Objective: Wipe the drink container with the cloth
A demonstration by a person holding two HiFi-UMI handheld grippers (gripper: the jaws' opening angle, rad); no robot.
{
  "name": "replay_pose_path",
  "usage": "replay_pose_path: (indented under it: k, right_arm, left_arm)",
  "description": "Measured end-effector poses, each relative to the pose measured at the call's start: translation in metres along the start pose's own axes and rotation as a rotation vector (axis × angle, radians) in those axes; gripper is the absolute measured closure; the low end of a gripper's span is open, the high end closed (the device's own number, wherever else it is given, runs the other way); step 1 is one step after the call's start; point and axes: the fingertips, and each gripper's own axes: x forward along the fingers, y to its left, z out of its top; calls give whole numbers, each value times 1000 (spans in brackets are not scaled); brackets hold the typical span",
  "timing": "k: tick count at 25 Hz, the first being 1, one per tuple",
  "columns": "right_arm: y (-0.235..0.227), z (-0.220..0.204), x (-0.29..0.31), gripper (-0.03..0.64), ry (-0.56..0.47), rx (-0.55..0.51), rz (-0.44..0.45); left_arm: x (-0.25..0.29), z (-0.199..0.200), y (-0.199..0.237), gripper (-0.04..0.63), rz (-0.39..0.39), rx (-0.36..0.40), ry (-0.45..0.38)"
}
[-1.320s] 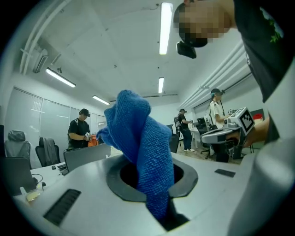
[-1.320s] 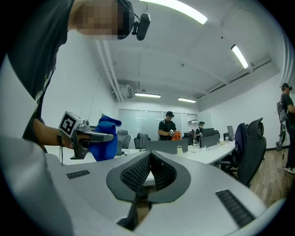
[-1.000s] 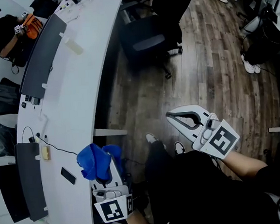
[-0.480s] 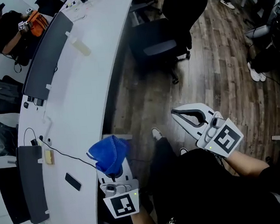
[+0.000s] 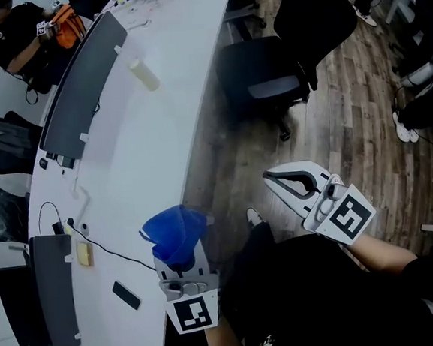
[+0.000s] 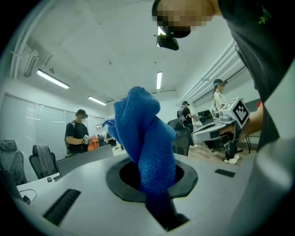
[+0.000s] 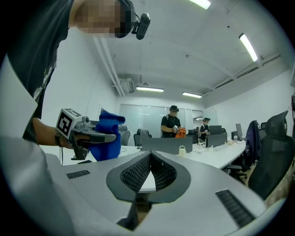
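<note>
At the white desk (image 5: 154, 151) edge, head view: left gripper (image 5: 176, 249) carries blue cloth (image 5: 173, 231); drink container (image 5: 145, 74) sits far up the desk, well apart. Left gripper view: jaws clamped on the cloth. Right gripper view: right gripper (image 7: 150, 159) jaws together, nothing between them.

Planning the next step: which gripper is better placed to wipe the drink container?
Probably left. The left gripper holds the blue cloth at the desk edge; the right gripper is shut, empty, over the floor. The container sits farther up the desk.
</note>
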Motion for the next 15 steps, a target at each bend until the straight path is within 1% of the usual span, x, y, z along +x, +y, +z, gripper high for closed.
replay_pose_path:
  k: [5,10,15]
  right_arm:
    - [-7,4,41,617,7,-4,-3]
    - [-17,10,82,617,14,-23,-19]
    - [-26,5,103,617,28,-27,-67]
  left_arm:
    - [20,-12,32,545,-8,-17,-3]
    - [46,-19,62,545,-36,-37,-22]
    - [64,-28,87,545,-69,-24,-28]
